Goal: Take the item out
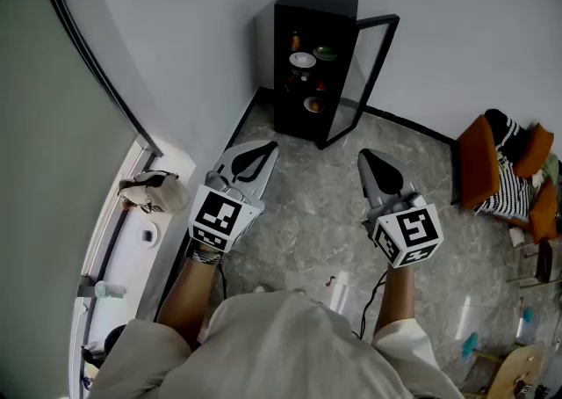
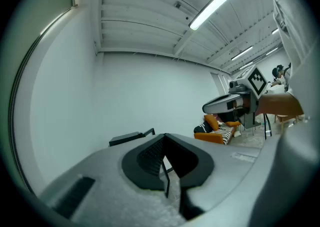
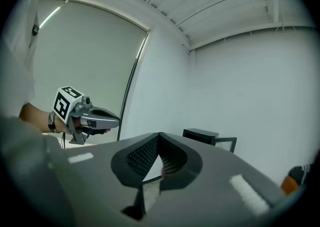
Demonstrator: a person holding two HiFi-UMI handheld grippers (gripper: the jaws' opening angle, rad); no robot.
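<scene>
A black cabinet (image 1: pixel 307 63) stands on the floor against the far wall, its glass door (image 1: pixel 367 72) swung open to the right. On its shelves are a white bowl (image 1: pixel 302 60), a green dish (image 1: pixel 326 53), an orange-filled bowl (image 1: pixel 313 105) and small items. My left gripper (image 1: pixel 268 146) is shut and empty, pointing at the cabinet from well short of it. My right gripper (image 1: pixel 364 155) is also shut and empty, level with the left one. In the left gripper view the left gripper (image 2: pixel 164 135) has its jaws together, with the cabinet top (image 2: pixel 131 137) behind. The right gripper (image 3: pixel 159 134) shows the same.
An orange chair with a striped cushion (image 1: pixel 500 169) stands at the right. A window ledge (image 1: pixel 145 239) with a beige bag (image 1: pixel 154 192) runs along the left. Cables and papers lie on the marble floor (image 1: pixel 307 204) near my feet. A wooden table edge (image 1: pixel 518 375) shows at bottom right.
</scene>
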